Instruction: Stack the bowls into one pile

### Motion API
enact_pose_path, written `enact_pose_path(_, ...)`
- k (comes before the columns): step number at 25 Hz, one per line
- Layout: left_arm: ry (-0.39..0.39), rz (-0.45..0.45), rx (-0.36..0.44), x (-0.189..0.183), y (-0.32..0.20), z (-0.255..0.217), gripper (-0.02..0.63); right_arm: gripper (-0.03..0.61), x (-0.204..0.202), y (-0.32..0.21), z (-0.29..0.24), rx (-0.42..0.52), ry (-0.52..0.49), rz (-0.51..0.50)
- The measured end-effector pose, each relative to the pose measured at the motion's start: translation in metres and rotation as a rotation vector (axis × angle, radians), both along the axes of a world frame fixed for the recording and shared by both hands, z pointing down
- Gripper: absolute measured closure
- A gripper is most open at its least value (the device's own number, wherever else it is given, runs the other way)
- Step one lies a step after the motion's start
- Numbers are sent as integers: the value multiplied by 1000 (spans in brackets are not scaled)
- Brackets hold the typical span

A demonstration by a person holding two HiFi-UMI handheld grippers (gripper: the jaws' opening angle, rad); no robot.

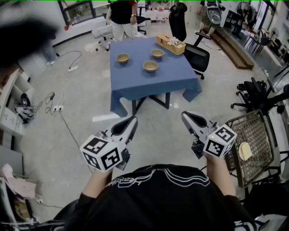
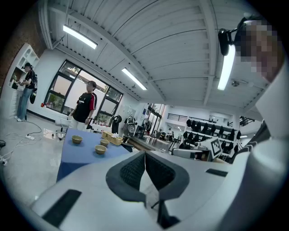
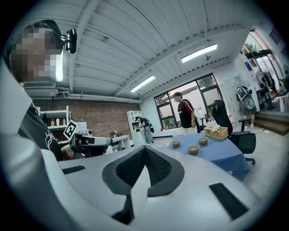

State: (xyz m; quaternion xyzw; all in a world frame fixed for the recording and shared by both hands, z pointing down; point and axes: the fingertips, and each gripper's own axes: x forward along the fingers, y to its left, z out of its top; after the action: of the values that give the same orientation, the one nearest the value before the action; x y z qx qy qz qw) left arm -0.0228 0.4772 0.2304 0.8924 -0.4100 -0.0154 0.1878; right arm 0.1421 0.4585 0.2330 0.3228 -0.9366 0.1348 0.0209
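Left gripper [image 1: 132, 121] and right gripper [image 1: 185, 115] were both shut, pads together, nothing between them. Each gripper view showed the dark pads meeting at the tip with no gap. Both were held out in front of the person's chest, roughly level, pointing toward the table [image 1: 149, 85], and apart from each other.

Task looked not started. Three tan bowls sat separately on the blue tablecloth and none was nested in another. The nearest bowl [image 1: 150, 66] was toward the middle of the table, the left bowl [image 1: 123, 57] further back and to the left, and the far bowl [image 1: 157, 53] behind the nearest one, close to the wicker basket [image 1: 170, 43] at the back right corner. All three appeared upright and empty, though they were small in frame.

The bowls were well apart from both grippers, with open concrete floor between the person and the table. No bowl was touched or within reach. Judged left to do: walk up, open the jaws, pick up bowls and nest them into one pile, so all of it.

An office chair [image 1: 195, 55] stood at the table's right side, and a standing person [image 1: 122, 13] was beyond the far edge.
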Motion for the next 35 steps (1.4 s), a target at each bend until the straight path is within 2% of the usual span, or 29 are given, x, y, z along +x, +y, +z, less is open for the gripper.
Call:
enact_pose_path(9,1,-2,-20,1,-10,10,589,545,7,-6,6,9,-24,14)
enact_pose_path(10,0,-2,-20,2,-12,11,590,531,8,-7,8,12,-16,8)
enact_pose_path(12,-7,-3,-17,5,-17,14,589,461,10,-9,10,24,-5,-4)
enact_pose_path(16,-6,-11,-17,8,-39,15,589,410,17,-34,12,30,-14,5)
enact_pose_path(23,-16,-33,-55,11,-112,38,589,355,26,-120,38,-4,-14,8)
enact_pose_path(30,-15,-68,-122,25,-227,58,589,311,35,-243,67,-71,0,-14)
enact_pose_path(35,-18,-104,-158,35,-311,67,589,308,51,-327,88,-126,12,-29)
